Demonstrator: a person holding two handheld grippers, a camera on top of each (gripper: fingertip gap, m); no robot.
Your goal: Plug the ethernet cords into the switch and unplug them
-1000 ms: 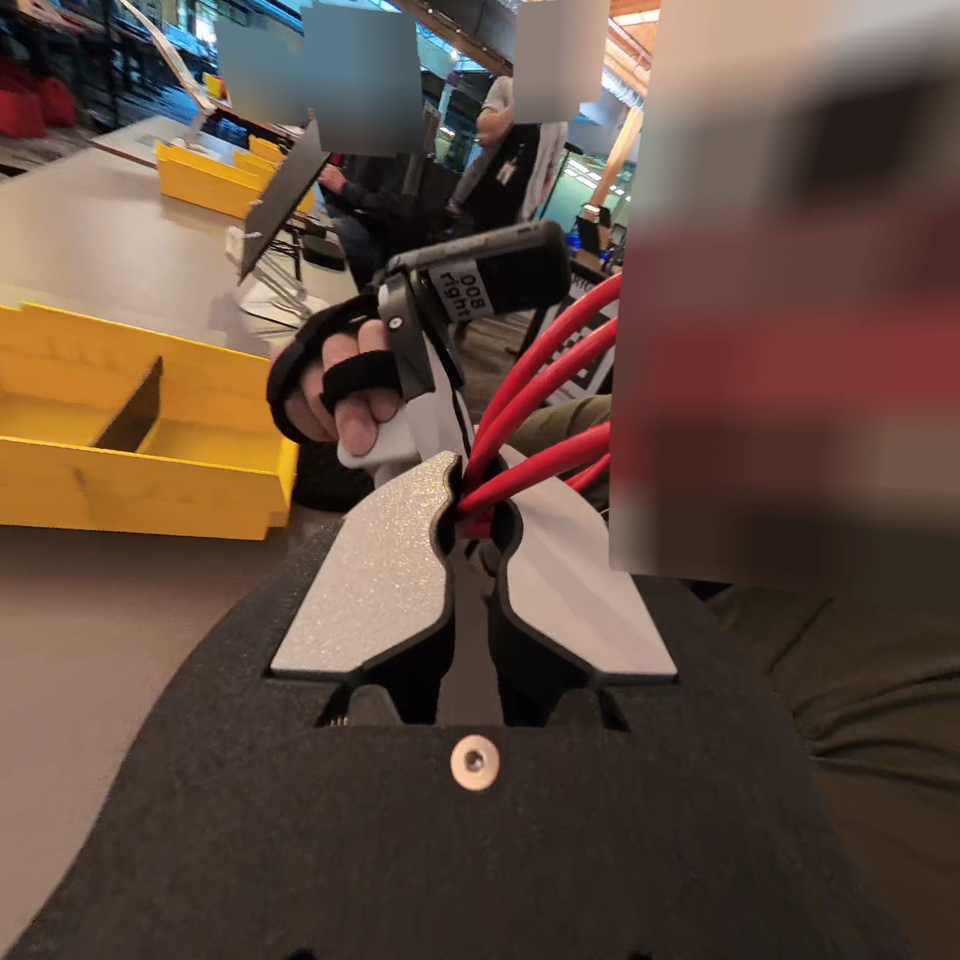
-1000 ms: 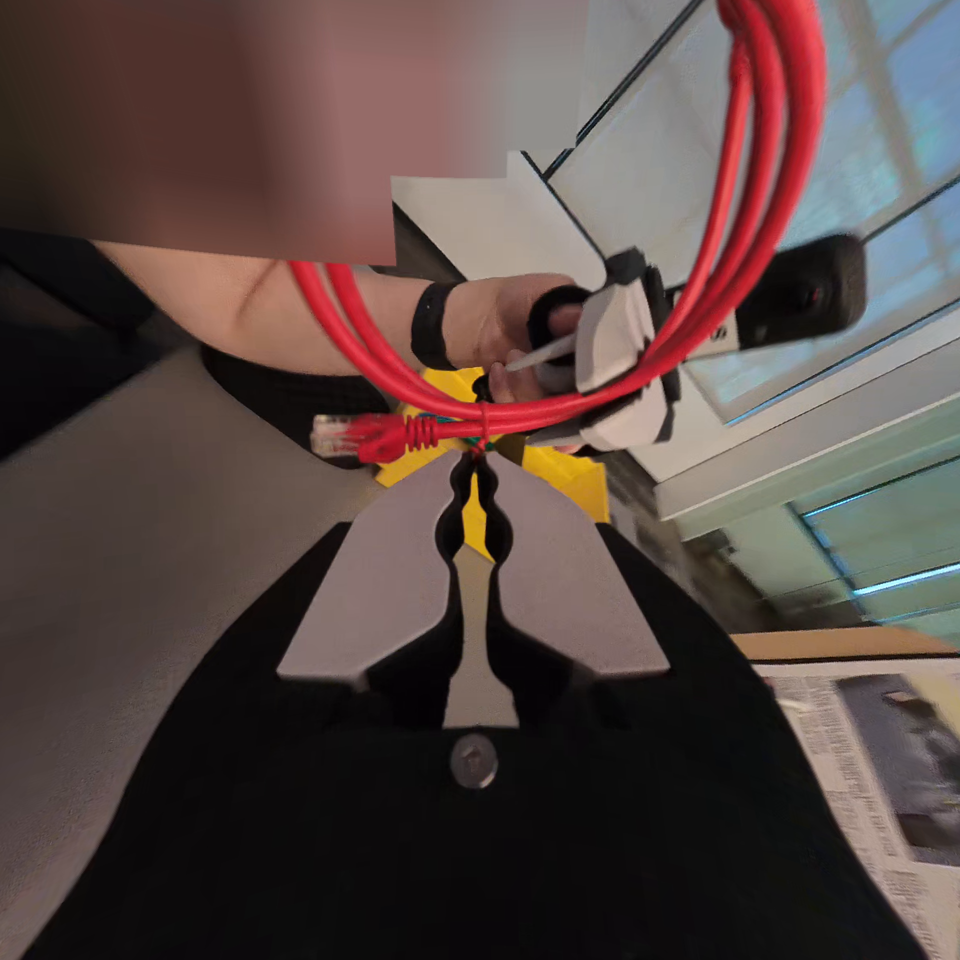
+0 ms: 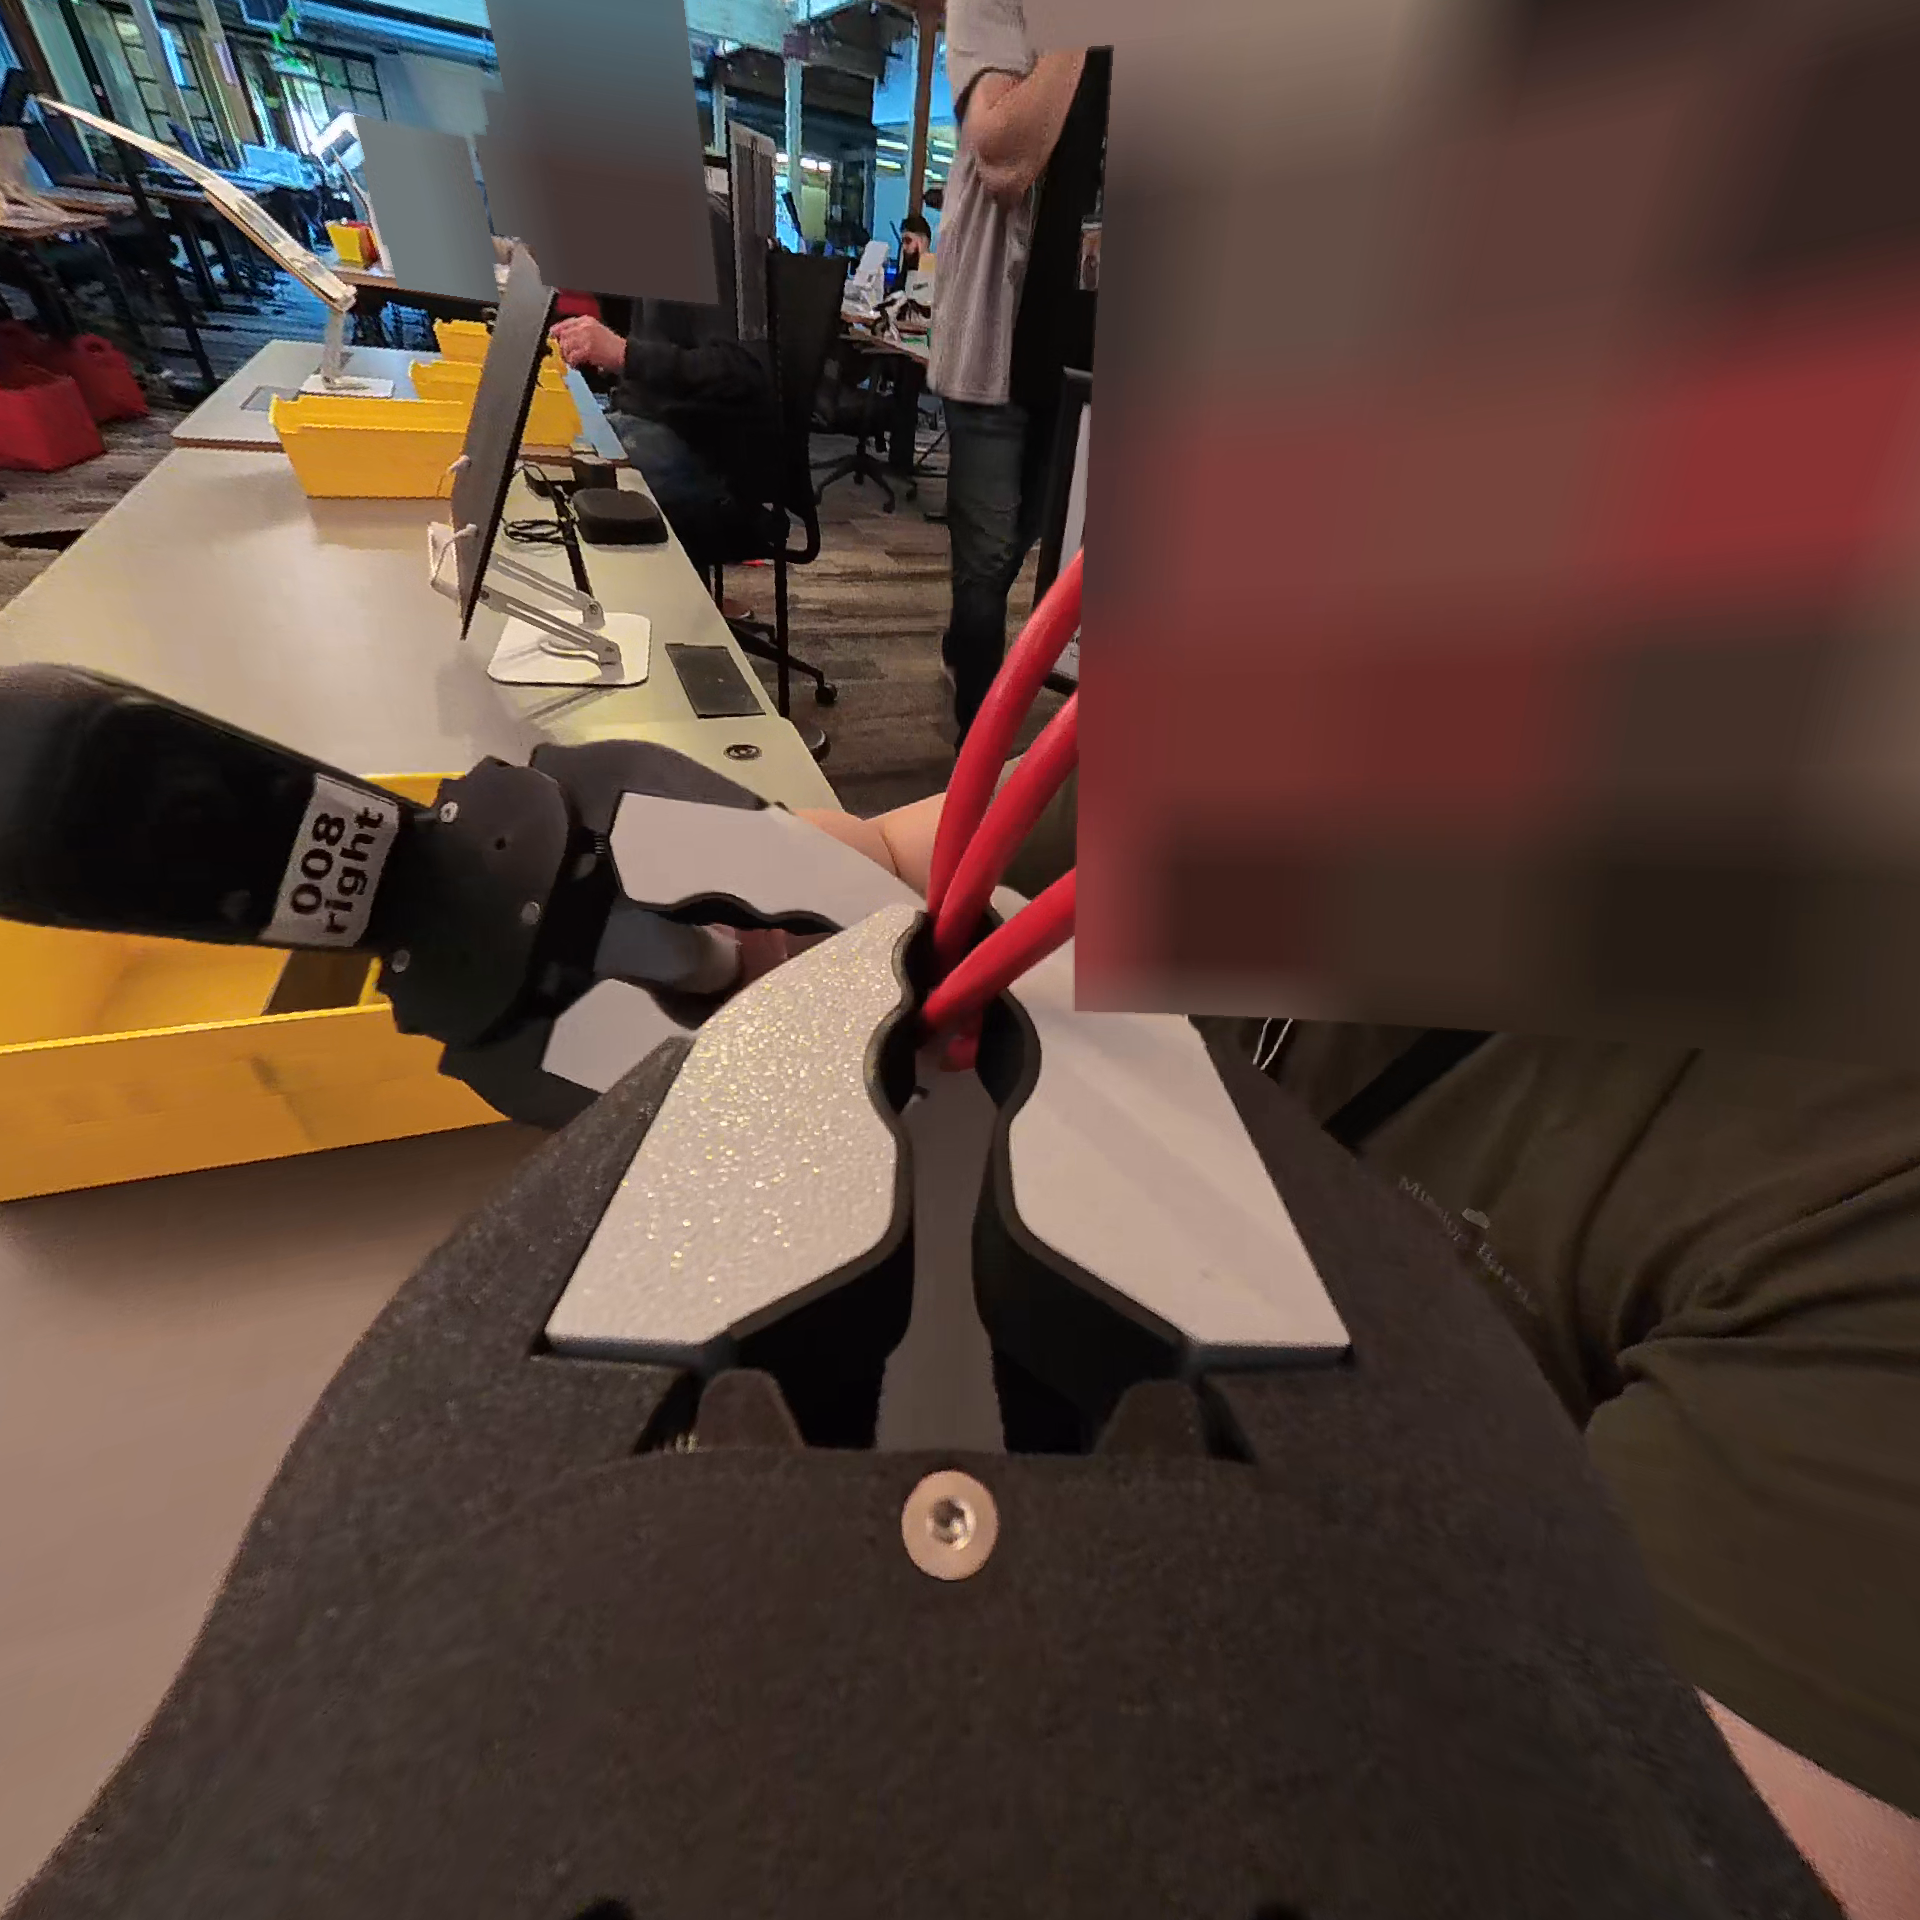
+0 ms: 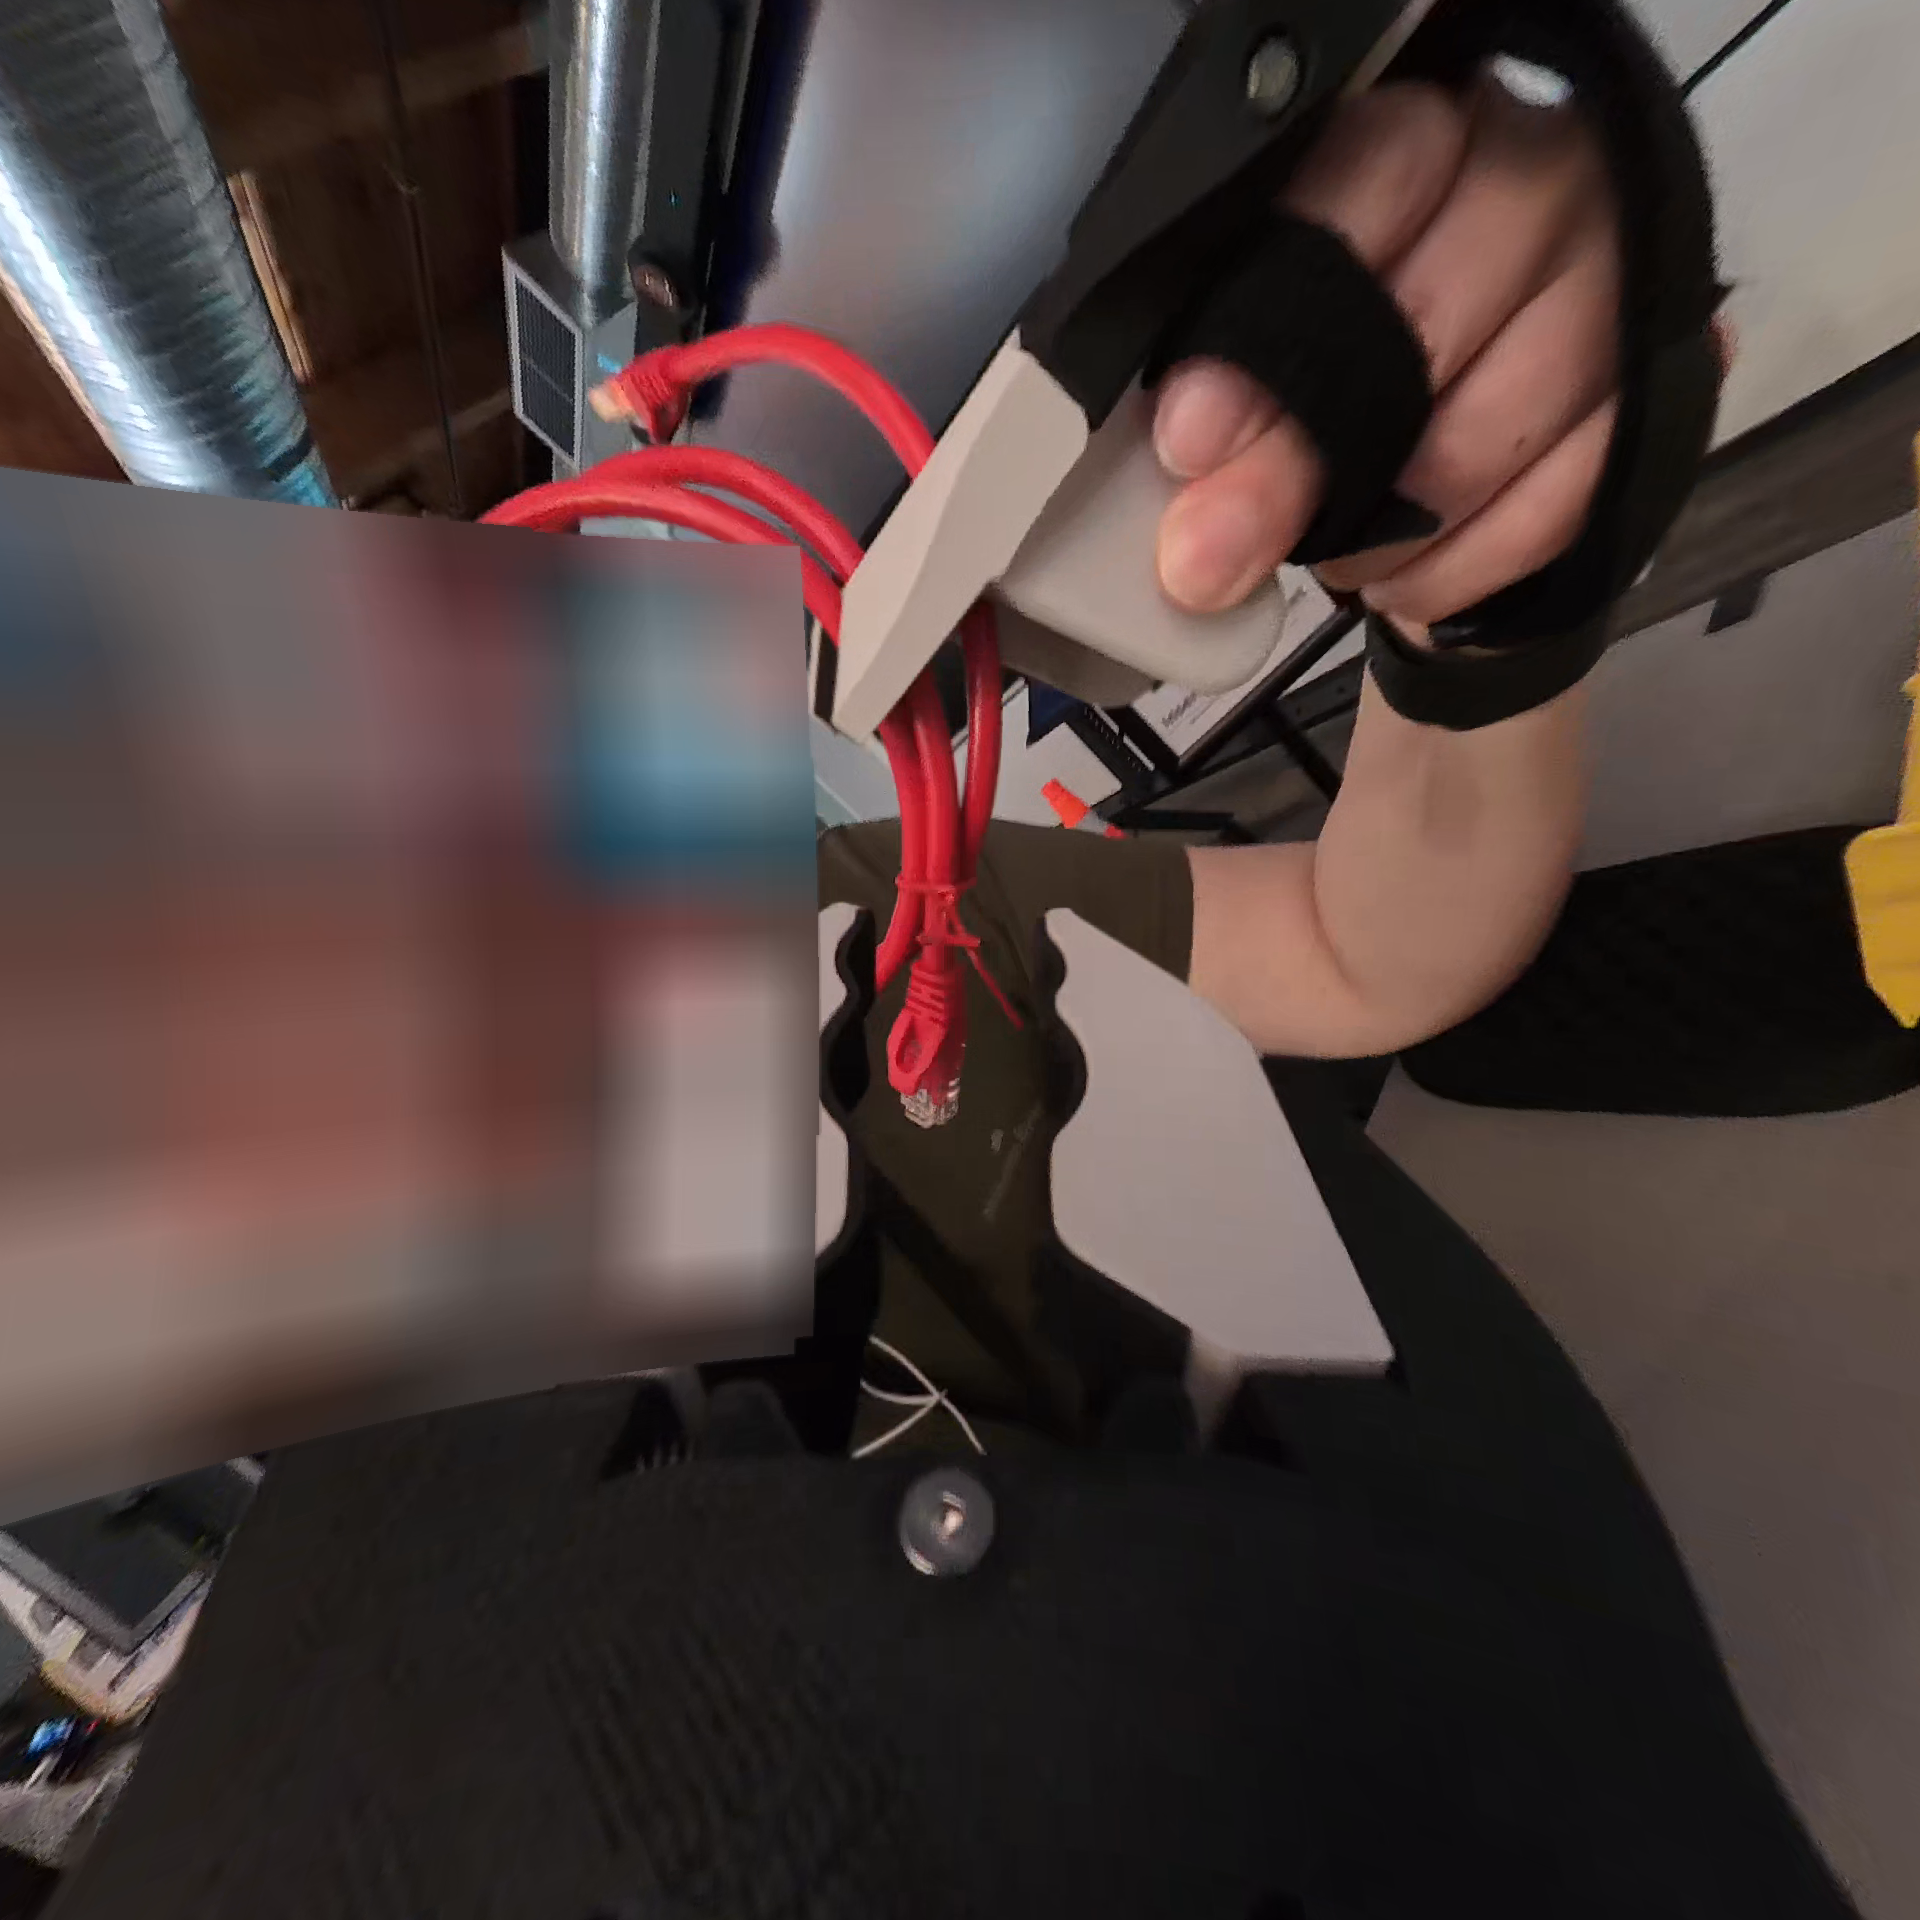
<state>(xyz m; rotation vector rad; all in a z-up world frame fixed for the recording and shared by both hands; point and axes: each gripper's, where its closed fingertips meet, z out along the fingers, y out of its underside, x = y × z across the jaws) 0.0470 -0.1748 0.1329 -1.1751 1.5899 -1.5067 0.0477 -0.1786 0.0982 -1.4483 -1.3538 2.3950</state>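
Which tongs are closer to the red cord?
Left. The left tongs are shut on the red cord, pinching its bundled loops. The right tongs are open, and the cord's plug hangs loose between their fingers without being gripped.

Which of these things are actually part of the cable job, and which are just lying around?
Part of the job:
- red ethernet cord, coiled and tied
- left gripper, jaws shut on the cord
- right gripper, jaws open

Just lying about:
- yellow bins
- monitor on its stand

No switch is in view.
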